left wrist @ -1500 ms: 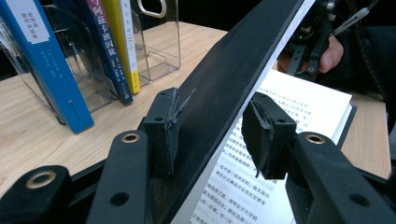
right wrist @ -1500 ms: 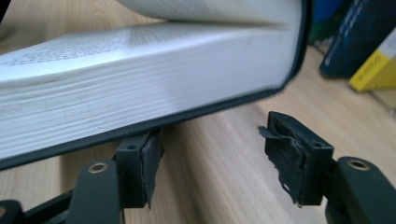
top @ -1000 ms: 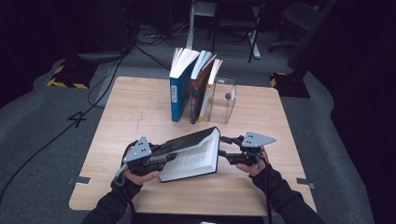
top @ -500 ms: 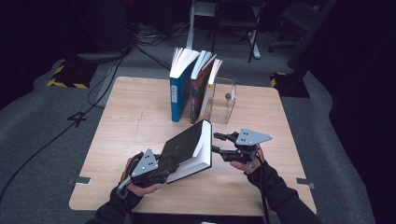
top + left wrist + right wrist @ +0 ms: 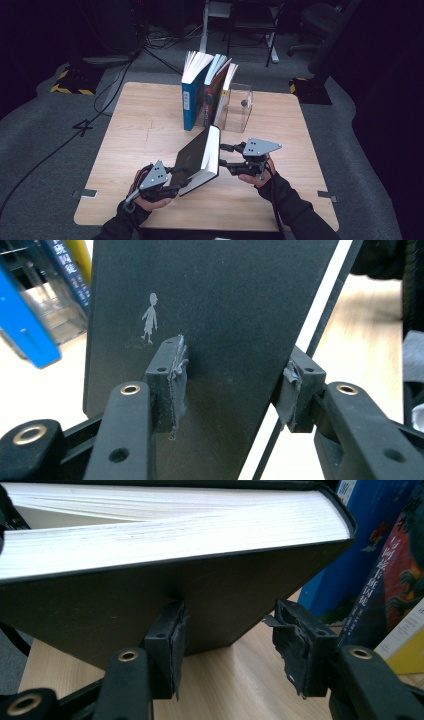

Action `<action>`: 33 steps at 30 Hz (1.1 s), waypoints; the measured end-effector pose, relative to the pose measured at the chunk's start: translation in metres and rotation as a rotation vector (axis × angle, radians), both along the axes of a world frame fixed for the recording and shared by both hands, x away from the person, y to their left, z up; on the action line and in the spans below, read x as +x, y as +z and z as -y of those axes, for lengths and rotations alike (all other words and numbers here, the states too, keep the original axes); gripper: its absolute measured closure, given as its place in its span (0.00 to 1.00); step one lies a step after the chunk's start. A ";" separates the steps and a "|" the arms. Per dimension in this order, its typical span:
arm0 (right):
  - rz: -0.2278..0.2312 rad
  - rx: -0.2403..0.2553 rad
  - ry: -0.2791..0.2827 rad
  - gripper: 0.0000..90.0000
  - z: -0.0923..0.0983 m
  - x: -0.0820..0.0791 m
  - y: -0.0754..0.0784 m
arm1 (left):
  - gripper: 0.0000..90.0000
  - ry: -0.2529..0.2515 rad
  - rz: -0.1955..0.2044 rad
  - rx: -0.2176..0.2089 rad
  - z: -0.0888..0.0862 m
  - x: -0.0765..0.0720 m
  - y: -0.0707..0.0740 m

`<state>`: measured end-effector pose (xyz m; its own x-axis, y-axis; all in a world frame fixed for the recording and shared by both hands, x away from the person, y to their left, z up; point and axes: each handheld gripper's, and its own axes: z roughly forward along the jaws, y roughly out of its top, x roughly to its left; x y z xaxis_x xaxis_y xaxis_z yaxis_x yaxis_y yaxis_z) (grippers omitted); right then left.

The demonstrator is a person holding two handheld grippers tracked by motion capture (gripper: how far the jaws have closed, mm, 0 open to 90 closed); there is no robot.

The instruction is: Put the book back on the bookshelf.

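Books point(image 5: 207, 87) are standing in a row at the far middle of the table point(image 5: 145, 130), leaning against a clear bookend point(image 5: 239, 107), and the black book point(image 5: 197, 157) is not among them yet. It is being held closed and tilted above the near part of the table, well apart from the row, its white page edge facing right. The left gripper point(image 5: 230, 385) is clamping it, its fingers point(image 5: 172, 385) pressing one on each cover near the lower left corner. The right gripper point(image 5: 230, 645) is waiting at the book's right side with fingers point(image 5: 300, 645) apart, one against the lower cover, the other free, so not gripping. Judging from this, the lift is done; standing the book upright and slotting it beside the blue book point(image 5: 189, 100) is remaining.
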<state>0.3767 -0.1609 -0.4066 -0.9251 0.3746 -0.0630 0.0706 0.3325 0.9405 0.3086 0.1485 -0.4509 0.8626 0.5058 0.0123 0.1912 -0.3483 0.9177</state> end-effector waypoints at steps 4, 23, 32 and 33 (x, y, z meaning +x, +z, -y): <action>0.021 -0.002 -0.003 0.56 0.003 -0.002 0.005 | 0.59 -0.033 -0.002 -0.004 0.007 0.006 0.001; 0.035 -0.001 -0.017 0.56 0.024 -0.009 0.002 | 0.64 -0.044 0.016 -0.013 0.034 0.019 -0.002; 0.026 0.000 0.010 0.53 0.021 -0.011 -0.001 | 0.36 -0.030 0.039 0.073 0.045 0.001 -0.002; 0.038 -0.009 0.013 0.53 0.019 -0.012 -0.001 | 0.32 -0.013 0.039 0.079 0.049 0.000 -0.002</action>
<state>0.3642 -0.1799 -0.4074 -0.9268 0.3617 -0.1012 0.0307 0.3413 0.9395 0.3085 0.0999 -0.4526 0.8674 0.4904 0.0848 0.1511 -0.4218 0.8940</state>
